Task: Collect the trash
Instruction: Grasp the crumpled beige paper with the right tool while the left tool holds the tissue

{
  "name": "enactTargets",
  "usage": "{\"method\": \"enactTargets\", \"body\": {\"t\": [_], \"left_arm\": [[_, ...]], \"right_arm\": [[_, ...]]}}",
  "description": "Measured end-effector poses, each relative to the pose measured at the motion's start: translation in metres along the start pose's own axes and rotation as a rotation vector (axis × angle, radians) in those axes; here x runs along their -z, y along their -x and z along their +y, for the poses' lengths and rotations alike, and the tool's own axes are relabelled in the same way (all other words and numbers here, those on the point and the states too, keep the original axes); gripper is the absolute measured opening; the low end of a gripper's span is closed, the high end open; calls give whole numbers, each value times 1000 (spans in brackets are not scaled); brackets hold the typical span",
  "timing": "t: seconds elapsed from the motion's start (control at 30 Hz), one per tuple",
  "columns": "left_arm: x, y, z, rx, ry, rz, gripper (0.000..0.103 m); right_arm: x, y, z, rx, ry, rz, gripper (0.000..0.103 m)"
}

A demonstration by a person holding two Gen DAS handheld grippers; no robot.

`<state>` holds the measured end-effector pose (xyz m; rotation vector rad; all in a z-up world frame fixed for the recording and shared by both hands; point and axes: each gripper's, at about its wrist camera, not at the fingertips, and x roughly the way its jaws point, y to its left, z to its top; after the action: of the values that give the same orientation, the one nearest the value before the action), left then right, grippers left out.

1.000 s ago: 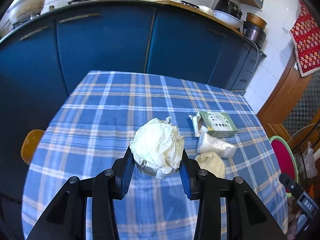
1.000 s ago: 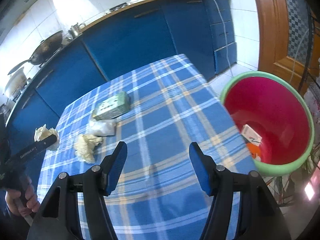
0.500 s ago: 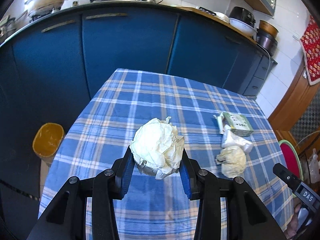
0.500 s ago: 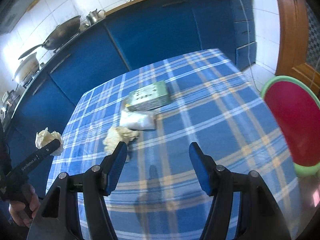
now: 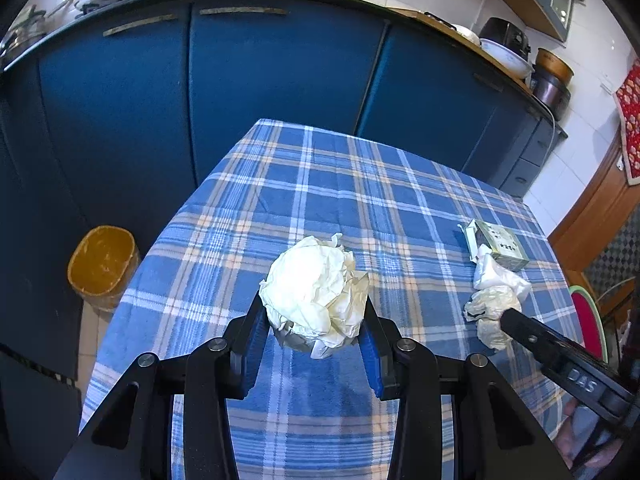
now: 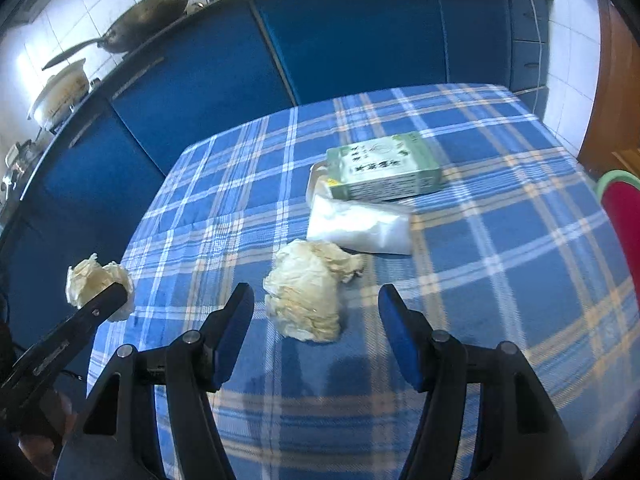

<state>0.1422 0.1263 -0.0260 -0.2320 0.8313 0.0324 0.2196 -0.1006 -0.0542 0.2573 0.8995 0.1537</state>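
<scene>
My left gripper [image 5: 314,330] is shut on a crumpled white paper ball [image 5: 314,300], held above the blue plaid table [image 5: 320,192]. The same ball [image 6: 94,280] shows at the left of the right wrist view, behind a left finger. My right gripper [image 6: 316,300] stands open just above the table, with a second crumpled paper wad [image 6: 310,294] lying between and just ahead of its fingers, untouched. Behind that wad lie a white plastic packet [image 6: 360,226] and a green carton [image 6: 382,166]. In the left wrist view one right finger [image 5: 532,336] reaches the wad [image 5: 490,312].
A yellow waste bin [image 5: 102,264] stands on the floor left of the table. A red basin with a green rim [image 6: 624,216] sits off the table's right edge. Blue cabinets [image 5: 260,72] back the table, with pans and pots on their counter.
My right gripper has swung left from the red basin to the paper wad, staying open. My left gripper has carried its paper ball leftward, bringing the yellow bin into view.
</scene>
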Motion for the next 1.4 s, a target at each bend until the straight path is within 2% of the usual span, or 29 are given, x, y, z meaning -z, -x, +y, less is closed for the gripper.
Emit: {"method": "enactTargets", "body": {"t": [0.3,0.37,0.43,0.53,0.77,0.97,1.4], "left_arm": [[1,-1,0,25,3,2,43],[2,-2,-2,30,0,2,43],[3,-2,-6,37,-3,5,43],[5,-2,-12,46,-11,9,43],[8,4,-30,70,-44,7,43],[10,10,-54,102,-84,8,43],[19,15,-122,197,-197,43,43]], "right_arm": [[1,-23,5,2,2,32,66],[2,-23,5,5,11,32,57],[2,-23,5,7,15,36,42],[5,-21,3,3,16,42,37],[16,6,-6,-11,27,14,35],[26,42,-24,20,32,-48,35],[32,95,-85,64,-65,-144,35]]}}
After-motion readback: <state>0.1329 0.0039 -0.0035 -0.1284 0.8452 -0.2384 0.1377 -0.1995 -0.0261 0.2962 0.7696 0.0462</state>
